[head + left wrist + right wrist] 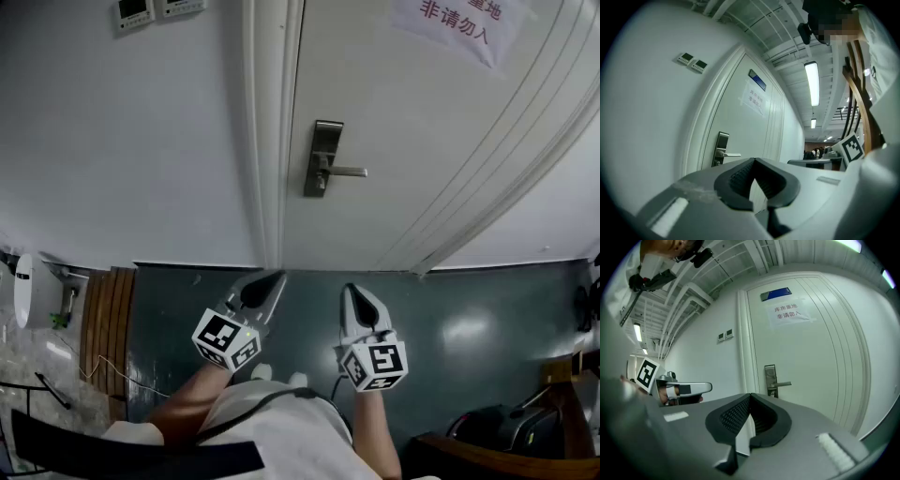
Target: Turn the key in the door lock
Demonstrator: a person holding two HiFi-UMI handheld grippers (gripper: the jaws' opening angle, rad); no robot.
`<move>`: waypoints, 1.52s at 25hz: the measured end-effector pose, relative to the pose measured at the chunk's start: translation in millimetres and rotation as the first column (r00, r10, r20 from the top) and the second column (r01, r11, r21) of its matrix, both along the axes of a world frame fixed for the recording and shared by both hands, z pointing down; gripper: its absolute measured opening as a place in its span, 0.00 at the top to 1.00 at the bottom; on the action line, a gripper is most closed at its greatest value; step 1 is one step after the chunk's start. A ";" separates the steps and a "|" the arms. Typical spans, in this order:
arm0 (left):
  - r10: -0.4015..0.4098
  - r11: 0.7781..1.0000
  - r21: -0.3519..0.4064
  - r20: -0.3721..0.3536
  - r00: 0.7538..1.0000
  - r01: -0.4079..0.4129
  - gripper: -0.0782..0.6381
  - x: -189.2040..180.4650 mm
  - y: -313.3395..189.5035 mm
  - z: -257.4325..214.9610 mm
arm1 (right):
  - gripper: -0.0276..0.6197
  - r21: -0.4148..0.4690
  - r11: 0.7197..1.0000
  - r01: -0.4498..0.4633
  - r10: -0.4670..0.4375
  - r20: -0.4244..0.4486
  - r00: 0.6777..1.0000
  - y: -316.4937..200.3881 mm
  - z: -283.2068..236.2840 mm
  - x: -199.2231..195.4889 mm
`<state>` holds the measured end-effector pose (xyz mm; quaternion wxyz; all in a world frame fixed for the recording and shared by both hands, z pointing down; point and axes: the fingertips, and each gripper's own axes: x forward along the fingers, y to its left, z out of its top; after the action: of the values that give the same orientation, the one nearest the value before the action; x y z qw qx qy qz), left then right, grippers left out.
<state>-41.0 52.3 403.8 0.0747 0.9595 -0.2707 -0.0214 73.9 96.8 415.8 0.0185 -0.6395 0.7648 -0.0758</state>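
Observation:
A white door [422, 141] faces me, with a steel lock plate [323, 157] and a lever handle [347, 172] pointing right. I cannot make out a key in it. Both grippers are held level over the floor, well short of the door. My left gripper [277, 276] is shut and empty, below and left of the lock. My right gripper [352, 289] is also shut and empty, just below the lock. In the left gripper view the lock plate [721, 149] lies left of the closed tips [753, 160]. From the right gripper view it [770, 379] stands just beyond the closed tips [750, 395].
A paper notice [459, 23] hangs high on the door. Two wall control panels [155, 9] sit left of the frame. Wooden slats [108, 319] and a white device [28, 291] are at the left; a dark bag [497, 427] lies at the lower right.

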 end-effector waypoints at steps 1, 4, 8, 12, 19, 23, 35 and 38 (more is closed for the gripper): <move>0.000 1.000 0.002 0.002 1.000 0.000 0.88 0.5 -0.1 0.0 | 0.94 -0.001 1.000 0.001 -0.001 -0.001 1.000 -0.2 0.7 0.2; 0.000 1.000 0.005 0.005 1.000 0.000 0.88 2.9 0.2 -0.3 | 0.95 -0.003 1.000 0.002 -0.002 0.001 1.000 -0.6 2.1 2.5; -0.007 1.000 0.004 0.004 1.000 0.007 0.88 7.2 -0.2 -0.3 | 0.95 -0.004 1.000 0.014 -0.013 0.039 0.999 -2.4 2.9 6.9; -0.012 1.000 -0.001 0.003 1.000 0.012 0.88 12.0 0.5 1.6 | 0.94 -0.003 1.000 0.021 -0.020 0.054 0.998 -3.2 5.1 10.8; -0.016 1.000 -0.001 0.012 1.000 0.016 0.88 19.2 2.2 1.9 | 0.94 -0.022 0.999 0.027 -0.026 0.042 0.999 -2.8 8.5 18.1; -0.022 1.000 -0.004 0.020 1.000 0.022 0.88 23.8 5.4 5.0 | 0.95 -0.031 0.999 0.039 -0.038 0.044 0.998 -0.6 12.2 22.2; -0.048 0.999 -0.010 0.029 0.998 0.049 0.88 37.9 21.6 11.3 | 0.95 -0.033 0.996 0.078 -0.075 0.064 0.995 11.4 21.2 35.6; -0.054 0.999 -0.009 0.034 0.998 0.054 0.88 41.7 28.5 14.2 | 0.95 -0.036 0.996 0.087 -0.085 0.067 0.994 17.1 25.5 38.1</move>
<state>0.8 80.8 418.0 0.0740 0.9518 -0.2977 -0.0057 112.0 113.9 441.3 0.0276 -0.6033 0.7891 -0.1123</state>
